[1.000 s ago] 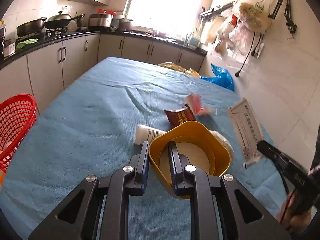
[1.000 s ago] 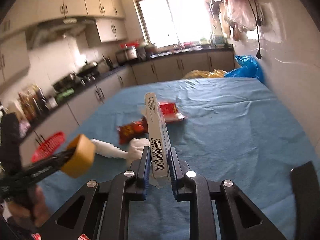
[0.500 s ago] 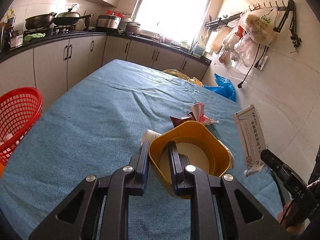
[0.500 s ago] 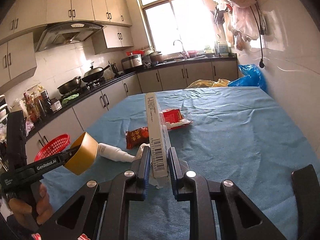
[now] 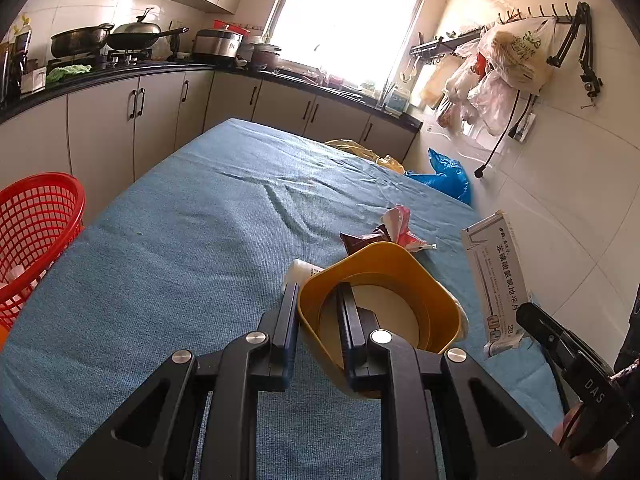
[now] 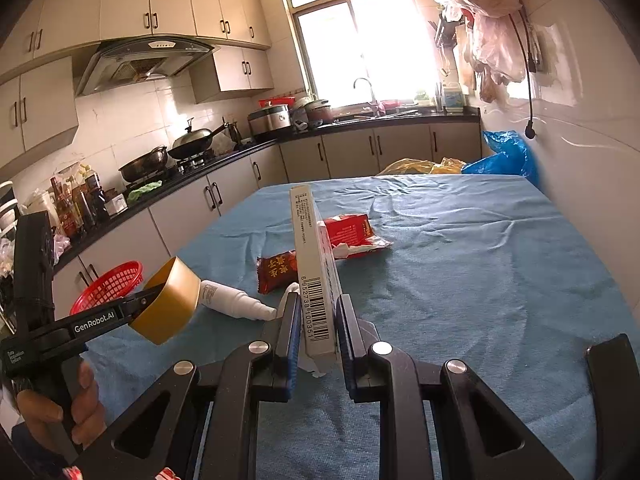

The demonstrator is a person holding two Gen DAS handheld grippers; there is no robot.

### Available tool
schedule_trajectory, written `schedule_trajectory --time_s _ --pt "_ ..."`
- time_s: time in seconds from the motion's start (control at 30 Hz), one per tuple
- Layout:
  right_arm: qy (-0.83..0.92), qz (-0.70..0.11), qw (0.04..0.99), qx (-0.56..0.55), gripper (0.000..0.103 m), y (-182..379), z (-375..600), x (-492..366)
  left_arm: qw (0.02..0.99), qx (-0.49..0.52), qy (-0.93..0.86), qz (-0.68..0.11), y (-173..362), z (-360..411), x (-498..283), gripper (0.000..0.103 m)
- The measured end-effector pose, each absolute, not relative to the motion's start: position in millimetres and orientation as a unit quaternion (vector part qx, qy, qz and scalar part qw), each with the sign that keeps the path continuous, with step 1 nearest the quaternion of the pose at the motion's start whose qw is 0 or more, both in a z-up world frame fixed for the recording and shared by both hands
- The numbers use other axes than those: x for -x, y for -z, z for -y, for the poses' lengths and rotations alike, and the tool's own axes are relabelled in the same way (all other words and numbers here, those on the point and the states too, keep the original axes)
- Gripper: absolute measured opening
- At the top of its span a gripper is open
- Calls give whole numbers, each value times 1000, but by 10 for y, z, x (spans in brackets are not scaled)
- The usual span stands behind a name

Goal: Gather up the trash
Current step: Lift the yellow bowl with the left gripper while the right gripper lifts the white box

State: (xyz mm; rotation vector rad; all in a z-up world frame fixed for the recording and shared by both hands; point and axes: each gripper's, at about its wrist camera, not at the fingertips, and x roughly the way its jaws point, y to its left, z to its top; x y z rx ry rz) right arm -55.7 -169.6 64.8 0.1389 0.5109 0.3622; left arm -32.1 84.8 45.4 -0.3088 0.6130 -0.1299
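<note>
Yellow paper cup (image 5: 380,284), empty, held off the table: left gripper (image 5: 318,300) pinches its rim, one finger inside the cup, one outside. White medicine box (image 6: 316,276) stands on edge, barcode side up, clamped between the pads of the right gripper (image 6: 318,312), also clear of the table. Left on the blue tablecloth (image 6: 460,260): white tube (image 6: 236,302) lying flat beyond the cup, dark red snack wrapper (image 6: 278,270) just past it, torn red packet (image 6: 352,232) farther back. Red mesh basket (image 5: 32,236) sits off the table's left edge, near the cupboards. Blue plastic bag (image 6: 506,154) at the far corner by the wall
</note>
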Motion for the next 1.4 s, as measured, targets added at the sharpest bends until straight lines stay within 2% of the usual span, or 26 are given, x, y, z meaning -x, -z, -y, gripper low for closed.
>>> schedule_trajectory --time_s 1.4 --pt "-180 -252 949 -65 19 -631 1662 553 939 153 65 -301 -449 -876 313 18"
